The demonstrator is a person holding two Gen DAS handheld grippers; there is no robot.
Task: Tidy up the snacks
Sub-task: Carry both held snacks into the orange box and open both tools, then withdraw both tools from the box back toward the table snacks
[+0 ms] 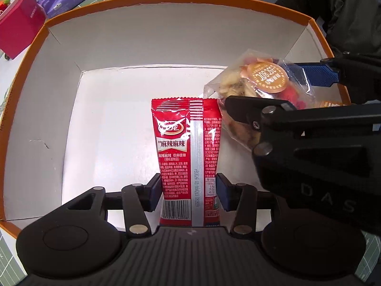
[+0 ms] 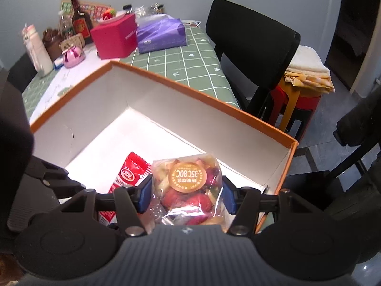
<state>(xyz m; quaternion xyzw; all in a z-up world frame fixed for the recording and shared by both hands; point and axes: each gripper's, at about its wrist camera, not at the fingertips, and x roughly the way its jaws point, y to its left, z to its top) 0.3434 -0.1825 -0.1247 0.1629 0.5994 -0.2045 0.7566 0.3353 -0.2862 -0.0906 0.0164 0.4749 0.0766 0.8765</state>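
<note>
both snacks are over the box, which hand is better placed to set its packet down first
Left, probably: its red packet hangs upright, low inside the box. The right gripper's fruit bag sits beside it, seemingly higher.

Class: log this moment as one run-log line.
left gripper: holds red packet | right gripper: holds clear fruit bag | both over orange box

Between the blue ribbed pads [image 1: 225, 194], the red sachet [image 1: 188, 162] is glossy foil. The clear fruit bag [image 2: 188, 188] is crinkly plastic; beyond the fingers, the box [image 1: 142, 38] is matt white card.
</note>
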